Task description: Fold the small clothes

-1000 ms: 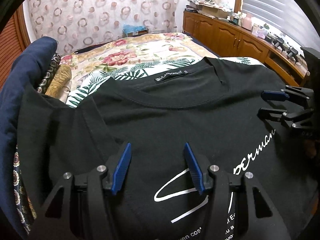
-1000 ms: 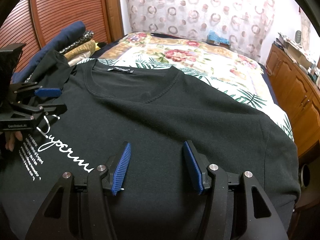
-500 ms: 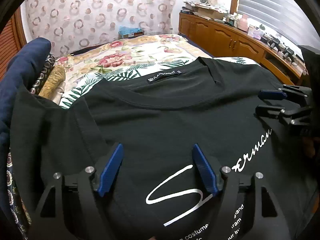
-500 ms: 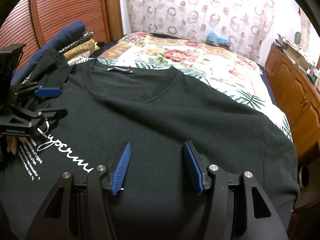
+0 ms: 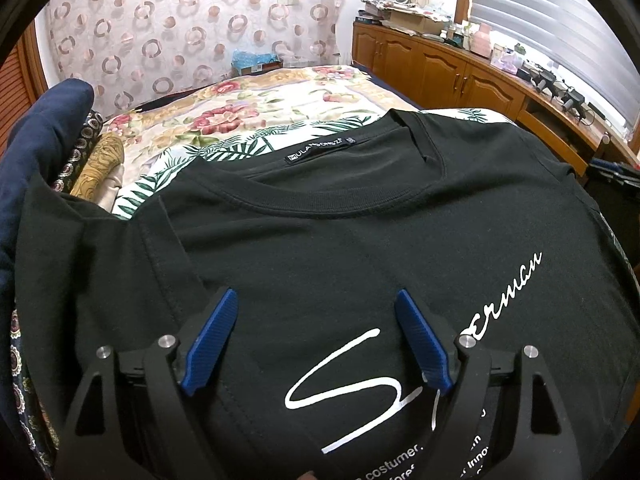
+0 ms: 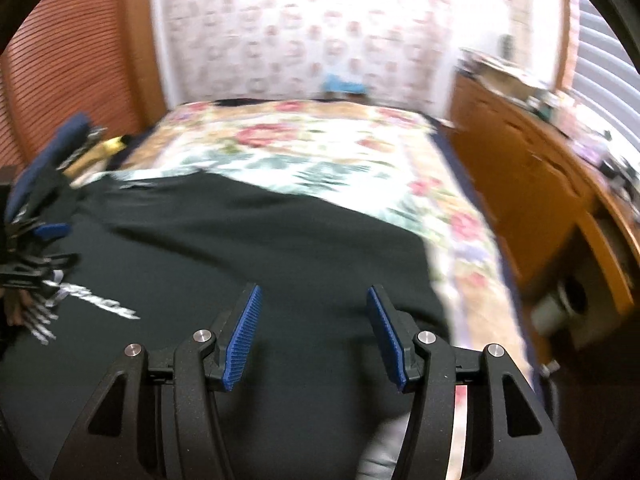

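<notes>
Underneath, floral bedspread (image 5: 248, 120) (wooden cabinets (image 5: 440, 68) alongside), black T-shirt (image 5: 340, 248) atop.

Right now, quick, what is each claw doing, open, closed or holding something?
Left claw: open, empty, over the black T-shirt.
Right claw: open, empty, view blurred.

Floral bed (image 5: 256, 104), wooden cabinets (image 5: 440, 68), perhaps blinds (image 5: 560, 12)
</notes>
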Available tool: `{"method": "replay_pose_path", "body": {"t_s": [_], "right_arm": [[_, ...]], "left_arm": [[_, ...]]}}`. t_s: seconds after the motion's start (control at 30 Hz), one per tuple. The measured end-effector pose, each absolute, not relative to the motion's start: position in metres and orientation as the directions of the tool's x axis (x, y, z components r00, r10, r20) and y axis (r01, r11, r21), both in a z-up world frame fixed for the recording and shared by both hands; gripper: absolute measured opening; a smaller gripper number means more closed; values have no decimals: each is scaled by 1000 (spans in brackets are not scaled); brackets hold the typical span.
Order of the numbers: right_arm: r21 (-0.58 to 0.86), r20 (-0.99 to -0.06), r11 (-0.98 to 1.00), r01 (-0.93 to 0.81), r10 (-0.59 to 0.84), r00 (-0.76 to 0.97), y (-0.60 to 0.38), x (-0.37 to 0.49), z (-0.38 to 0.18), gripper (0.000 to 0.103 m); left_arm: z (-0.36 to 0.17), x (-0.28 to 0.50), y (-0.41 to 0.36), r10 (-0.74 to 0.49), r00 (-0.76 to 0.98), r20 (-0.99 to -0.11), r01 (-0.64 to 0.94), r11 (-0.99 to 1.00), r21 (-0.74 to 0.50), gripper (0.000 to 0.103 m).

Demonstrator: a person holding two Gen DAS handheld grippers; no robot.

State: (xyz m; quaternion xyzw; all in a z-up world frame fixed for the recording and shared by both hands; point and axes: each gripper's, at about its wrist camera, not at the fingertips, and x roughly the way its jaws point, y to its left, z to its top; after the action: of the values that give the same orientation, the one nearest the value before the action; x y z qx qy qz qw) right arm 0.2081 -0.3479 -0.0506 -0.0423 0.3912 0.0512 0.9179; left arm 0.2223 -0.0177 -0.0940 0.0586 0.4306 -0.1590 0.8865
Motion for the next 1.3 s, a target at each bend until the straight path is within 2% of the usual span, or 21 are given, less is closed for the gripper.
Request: {"method": "replay_pose_path", "body": {"t_s": [0.2,0.53,0.77,0.93,1.0,1.03,1.17,1.3], "right_arm": [[6,-755,1000,-12,12,655,-397,199,-69,56],[121,-777,993,-5,98,622,-413,217,-86,56],[152,-780,988,-5,123,613,-429,238,-86,55],[245,-766,969,-45,221,604,-433,245,-89,43],[276,-756,959,-69,261,601,-433,245,-88,28],[286,-752,955,-82,276,599,-433,244,-88,24],[202,-760,975,-88,213,615,-423,241,-80,9],[151,-738,984,-98,178,651,-414,234,-67,6]], "left_arm": [[-94,222,-18,-231,579,-782,332,943,-33,83],[-94,222,-18,-231,579,-782,333,942,-33,83],[-94,222,-17,-231,579,-782,333,943,-33,83],[-94,222,-17,-231,579,-782,333,942,-33,83],[-95,222,-17,-232,579,-782,333,942,-33,83],[-94,222,-17,-231,579,-782,333,943,-33,83],[-95,222,-17,-234,578,-782,337,941,-32,83],[-95,221,-16,-234,579,-781,338,940,-32,83]]}}
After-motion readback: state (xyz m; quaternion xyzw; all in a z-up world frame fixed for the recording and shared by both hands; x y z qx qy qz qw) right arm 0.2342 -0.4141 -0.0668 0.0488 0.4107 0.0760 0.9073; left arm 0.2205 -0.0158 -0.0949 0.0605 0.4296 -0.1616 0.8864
